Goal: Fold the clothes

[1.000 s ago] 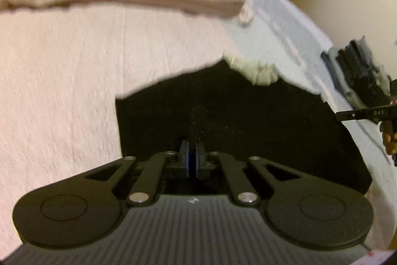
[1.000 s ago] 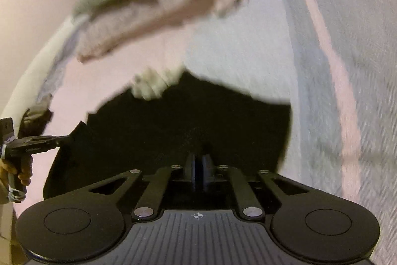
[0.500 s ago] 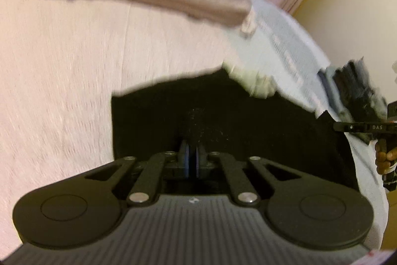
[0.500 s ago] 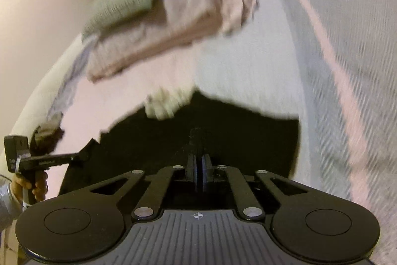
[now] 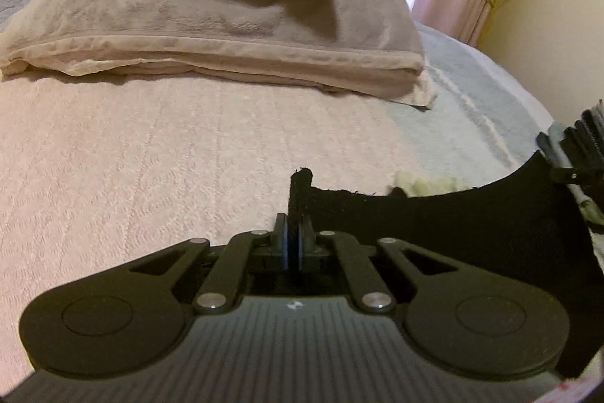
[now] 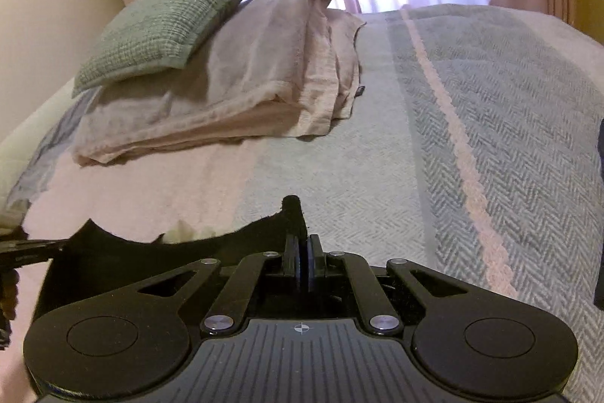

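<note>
- The left gripper [image 5: 293,244] tilts down toward the bed, its jaws pinched tight on a corner of the black garment [image 5: 472,233]; a small tuft of the cloth sticks up above the pads.
- The right gripper [image 6: 302,263] has the same downward tilt and is clamped on the opposite corner, a bunched nub of fabric poking up at 12 o'clock from its fingers.
- The black garment hangs stretched between the two grippers, matte and lint-flecked, its top edge sagging in a shallow curve.
- In the left view the right gripper sits at 3 o'clock; in the right view the left one is at 9 o'clock.
- The bedspread [image 6: 490,123] has a woven herringbone texture, grey-blue with pink stripes.
- At 11 o'clock lie a soft, crumpled beige pillow [image 6: 245,89] and, on top of it, a green checked cushion [image 6: 166,25].
</note>
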Motion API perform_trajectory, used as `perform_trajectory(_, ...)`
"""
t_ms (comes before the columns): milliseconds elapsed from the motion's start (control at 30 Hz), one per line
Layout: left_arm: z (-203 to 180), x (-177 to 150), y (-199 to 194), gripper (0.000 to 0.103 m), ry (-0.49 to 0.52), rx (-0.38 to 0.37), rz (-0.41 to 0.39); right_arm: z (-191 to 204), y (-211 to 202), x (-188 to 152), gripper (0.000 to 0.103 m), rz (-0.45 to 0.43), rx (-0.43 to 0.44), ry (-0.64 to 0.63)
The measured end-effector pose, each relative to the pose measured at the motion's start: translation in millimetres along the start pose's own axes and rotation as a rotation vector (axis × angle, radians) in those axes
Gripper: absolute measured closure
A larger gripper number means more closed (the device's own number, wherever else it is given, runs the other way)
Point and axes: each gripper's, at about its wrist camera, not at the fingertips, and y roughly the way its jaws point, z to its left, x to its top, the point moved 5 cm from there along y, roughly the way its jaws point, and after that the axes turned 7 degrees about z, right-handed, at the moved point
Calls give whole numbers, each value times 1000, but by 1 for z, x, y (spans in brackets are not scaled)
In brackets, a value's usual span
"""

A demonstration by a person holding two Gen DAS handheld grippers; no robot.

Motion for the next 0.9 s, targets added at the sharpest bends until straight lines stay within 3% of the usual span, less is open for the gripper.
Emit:
perform_trajectory(333,-1,8,29,100,-9,16,-23,-20,32,-14,103,30,-134,33)
perform_trajectory(433,0,2,54,96,22,46,74,-28,60,-24,100,198,-147,70)
perform_trajectory(467,0,1,58,92,30,64,83,-29,64,-26,90,225,-163,72)
perform_trajectory(500,1,2,57,88,34,71,84,-28,61,-24,70,225,-202,65)
perform_trajectory(533,2,5,53,86,25,77,82,-27,57,-21,61,222,-241,56)
perform_trajectory(567,5,8,46,80,1,90,69,-24,47,-17,56,197,-292,42)
perform_trajectory(633,13,15,28,80,-74,108,26,-13,28,-10,56,118,-329,-5)
perform_trajectory(700,10,20,13,80,-116,65,-4,9,17,-9,56,67,-247,-61)
perform_trajectory(733,1,21,11,80,-104,31,-1,19,20,-11,56,75,-208,-85)
perform_trajectory(833,-40,13,26,80,69,-36,68,45,48,-24,56,163,-121,-182)
perform_trajectory(900,-49,1,49,82,167,13,151,36,73,-38,56,245,-183,-201)
